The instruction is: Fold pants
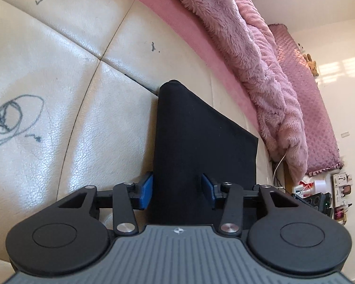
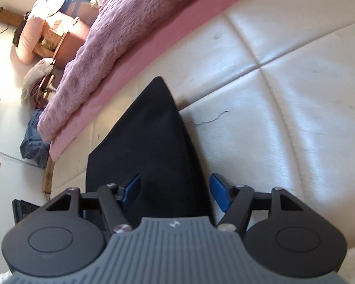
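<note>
The black pants (image 1: 196,130) lie folded into a flat wedge on a cream leather surface (image 1: 59,75). My left gripper (image 1: 177,190) hovers over their near end, open. One blue pad (image 1: 147,190) sits at the cloth's left edge and the other stands over the cloth, neither pressing on it. In the right wrist view the same pants (image 2: 153,130) taper to a point away from me. My right gripper (image 2: 176,193) is open wide across their near end, its blue pads (image 2: 221,194) clear of the fabric. The nearest part of the pants is hidden under both gripper bodies.
A fluffy pink blanket (image 1: 260,59) and a pink mattress edge (image 2: 153,40) run along the far side of the leather surface. Pen scribbles (image 1: 9,120) mark the leather. Boxes and cables (image 1: 319,194) clutter the floor beyond; a pink chair (image 2: 49,35) stands farther off.
</note>
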Demonstrator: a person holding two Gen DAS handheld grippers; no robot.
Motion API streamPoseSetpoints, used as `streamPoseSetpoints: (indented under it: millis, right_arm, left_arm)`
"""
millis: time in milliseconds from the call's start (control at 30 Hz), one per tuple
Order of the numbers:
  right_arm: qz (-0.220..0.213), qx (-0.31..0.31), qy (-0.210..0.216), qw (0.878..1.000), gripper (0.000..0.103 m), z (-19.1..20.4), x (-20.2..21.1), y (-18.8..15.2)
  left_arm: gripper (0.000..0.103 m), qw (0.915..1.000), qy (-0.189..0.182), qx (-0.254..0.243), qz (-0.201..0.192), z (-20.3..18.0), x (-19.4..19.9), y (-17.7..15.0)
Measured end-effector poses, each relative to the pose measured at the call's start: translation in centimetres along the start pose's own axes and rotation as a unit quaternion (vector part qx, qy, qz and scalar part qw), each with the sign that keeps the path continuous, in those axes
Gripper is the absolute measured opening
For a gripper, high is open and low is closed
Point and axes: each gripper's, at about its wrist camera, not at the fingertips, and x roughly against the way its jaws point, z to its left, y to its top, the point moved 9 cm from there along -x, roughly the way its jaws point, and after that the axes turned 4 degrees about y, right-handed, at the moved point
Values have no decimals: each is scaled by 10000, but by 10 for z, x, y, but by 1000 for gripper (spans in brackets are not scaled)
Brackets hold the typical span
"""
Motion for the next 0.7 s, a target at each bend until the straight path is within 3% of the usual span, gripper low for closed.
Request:
streamPoseSetpoints:
  millis: [100, 267, 333, 433, 700]
  right_arm:
    - [57, -56, 153, 9999, 60, -1, -3, 0]
    - [132, -298, 368, 9988, 48, -2, -10, -2]
    - [159, -389, 411, 9983, 36, -2, -12, -3]
    - [163, -538, 447, 9974, 27, -6, -10, -4]
    - [122, -340, 256, 9990, 21, 14, -3, -6]
  left_arm:
    - [44, 10000, -44, 61, 15, 2, -3, 2]
    - [36, 9998, -90, 158, -13, 4, -4, 2]
    - [28, 9997, -123, 196, -3, 3, -3, 2]
    - [24, 9999, -37, 166, -4, 2, -1, 2]
    - [19, 9990, 389, -237, -8, -14, 10, 7]
